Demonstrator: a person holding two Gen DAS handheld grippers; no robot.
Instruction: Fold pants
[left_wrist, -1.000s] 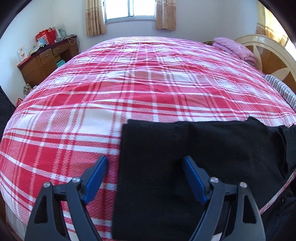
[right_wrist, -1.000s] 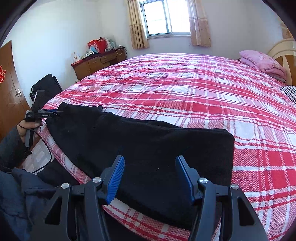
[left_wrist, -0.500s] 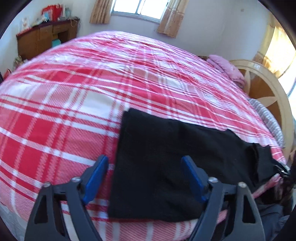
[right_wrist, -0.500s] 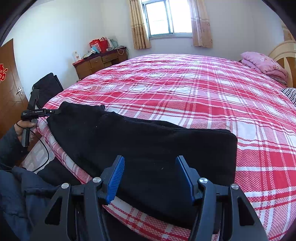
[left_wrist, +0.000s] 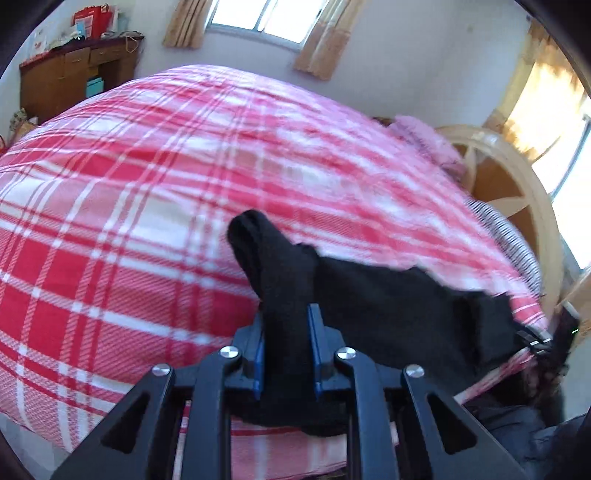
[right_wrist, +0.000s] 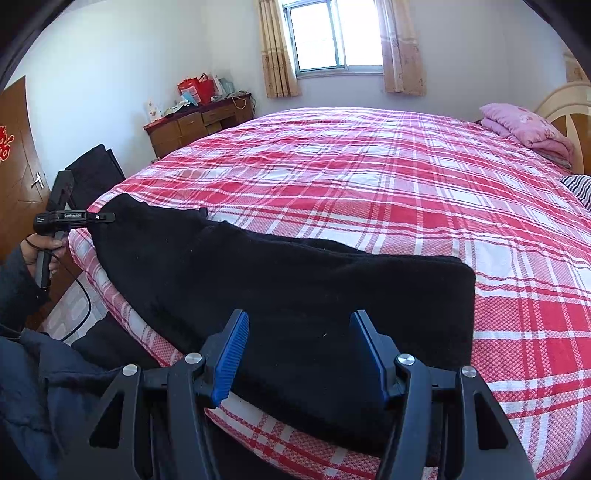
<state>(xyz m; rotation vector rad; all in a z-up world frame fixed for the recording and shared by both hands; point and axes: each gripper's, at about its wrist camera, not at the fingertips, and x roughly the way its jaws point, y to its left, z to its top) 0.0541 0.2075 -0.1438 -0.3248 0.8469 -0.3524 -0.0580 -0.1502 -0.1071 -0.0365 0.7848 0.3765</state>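
Observation:
Black pants (right_wrist: 295, 295) lie lengthwise along the near edge of a bed with a red and white plaid cover (right_wrist: 369, 177). My left gripper (left_wrist: 286, 343) is shut on one end of the pants (left_wrist: 280, 280), which bunches up between the blue pads. It also shows far left in the right wrist view (right_wrist: 99, 217), at the pants' end. My right gripper (right_wrist: 299, 350) is open, its blue pads (right_wrist: 231, 354) straddling the other end of the pants without closing on it.
A pink folded blanket (right_wrist: 524, 125) and a cream headboard (left_wrist: 517, 192) are at the bed's right end. A wooden desk with clutter (right_wrist: 199, 122) stands by the far wall. A dark chair (right_wrist: 96, 173) and a door (right_wrist: 18, 166) are at the left.
My left gripper has closed on the pants' end and the cloth now bunches between its pads. The left view has swung right and tilted. My right gripper has stayed open in place.

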